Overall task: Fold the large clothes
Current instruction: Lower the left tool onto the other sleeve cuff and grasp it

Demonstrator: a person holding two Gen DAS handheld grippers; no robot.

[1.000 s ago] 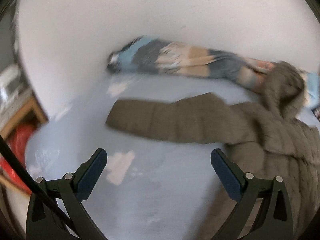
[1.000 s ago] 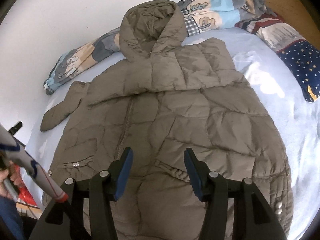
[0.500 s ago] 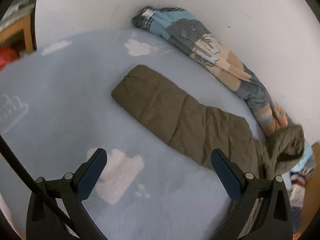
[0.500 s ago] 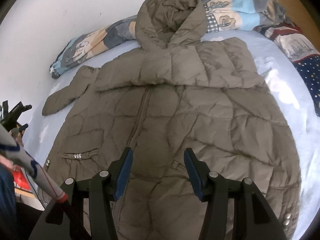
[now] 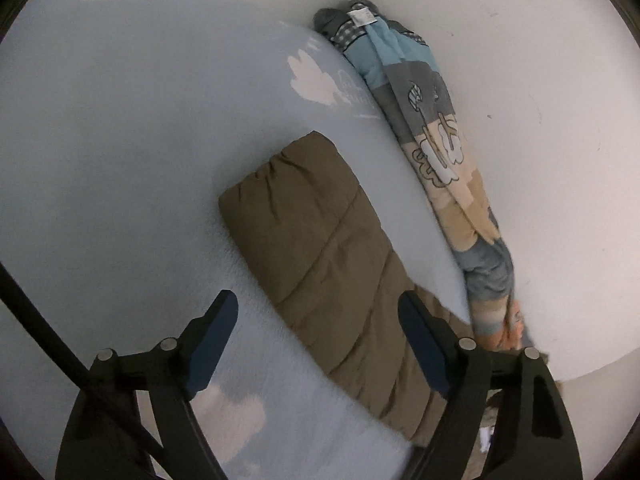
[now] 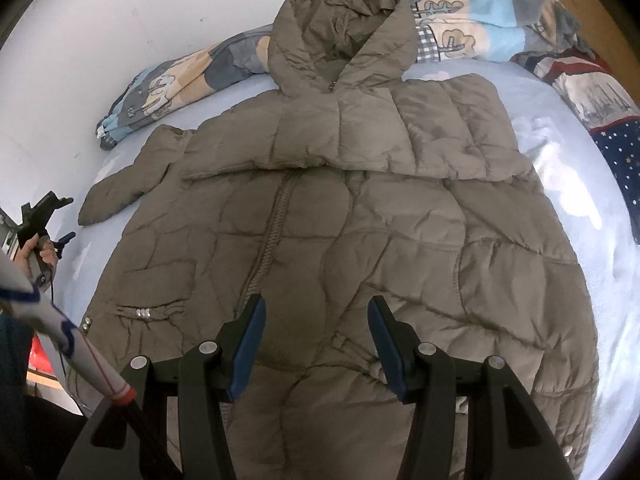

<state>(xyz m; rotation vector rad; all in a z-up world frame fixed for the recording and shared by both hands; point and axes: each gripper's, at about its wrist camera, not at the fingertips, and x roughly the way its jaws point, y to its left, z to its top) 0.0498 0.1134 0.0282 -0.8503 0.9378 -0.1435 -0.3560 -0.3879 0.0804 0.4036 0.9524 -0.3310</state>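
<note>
A large olive padded coat (image 6: 340, 240) lies face up on the bed, zipped, hood (image 6: 340, 32) toward the wall. One sleeve lies folded across its chest. The other sleeve (image 5: 312, 232) stretches out flat on the sheet, seen also in the right wrist view as the sleeve (image 6: 124, 184). My left gripper (image 5: 316, 300) hovers just over that sleeve, straddling it. Its jaws are closing and the pads are not touching the fabric. A hand holds it at the far left, where the left gripper (image 6: 66, 218) shows small. My right gripper (image 6: 317, 302) stands open above the coat's lower front, holding nothing.
The light blue bed sheet (image 5: 100, 140) carries white cloud prints. A rolled patchwork blanket (image 5: 432, 120) lies along the white wall behind the sleeve. More bedding, striped and starred (image 6: 600, 92), sits at the right. A red object (image 6: 40, 360) is below the bed's left edge.
My left gripper swung in and down over the outstretched sleeve, rolling as it went, and its jaws have narrowed. The right gripper and the coat have stayed nearly still.
</note>
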